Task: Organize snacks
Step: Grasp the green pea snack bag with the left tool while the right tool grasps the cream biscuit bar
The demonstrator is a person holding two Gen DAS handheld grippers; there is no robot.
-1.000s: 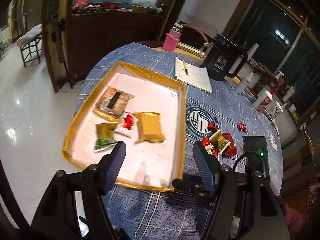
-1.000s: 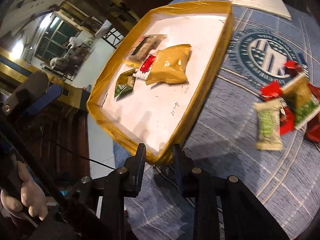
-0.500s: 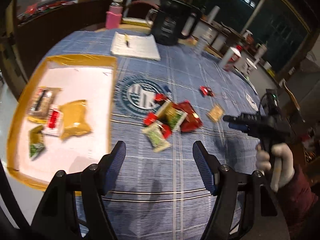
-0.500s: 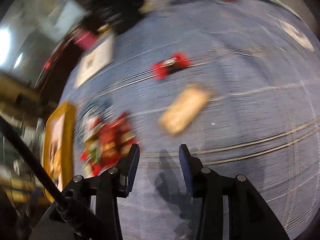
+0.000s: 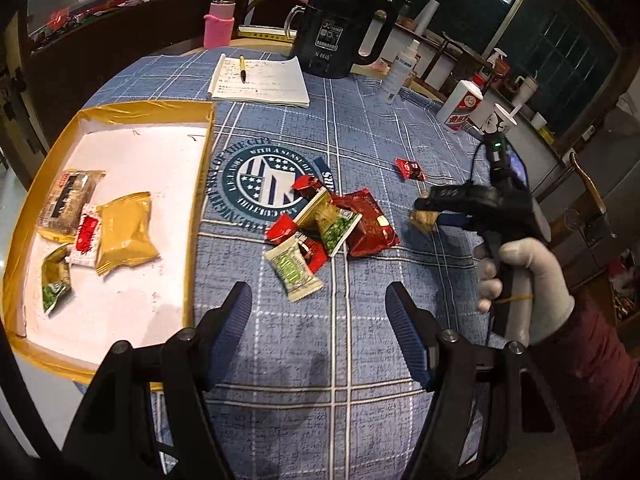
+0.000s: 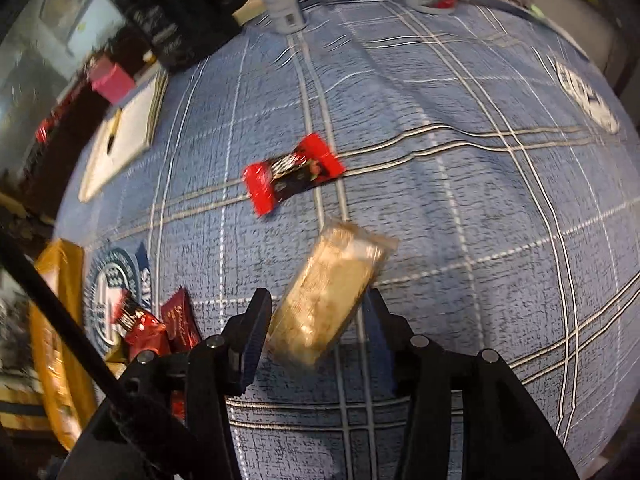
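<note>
Four snack packs lie in the yellow tray (image 5: 202, 168) on the left of the bench (image 5: 360, 128). A pile of about six more packs (image 5: 332, 228) sits on the blue cloth beside it, and one red candy (image 5: 410, 169) lies apart. The right gripper (image 6: 318, 316) points steeply down, held by a white-gloved hand (image 5: 528, 284). Its fingers have just been opening and stand on either side of a tan snack bar (image 6: 328, 300), not pressing it. The left gripper (image 5: 320, 328) tilts down over bare cloth, fingers spread, holding nothing. The cloth's round badge reads "WITH A SENSE OF".
</note>
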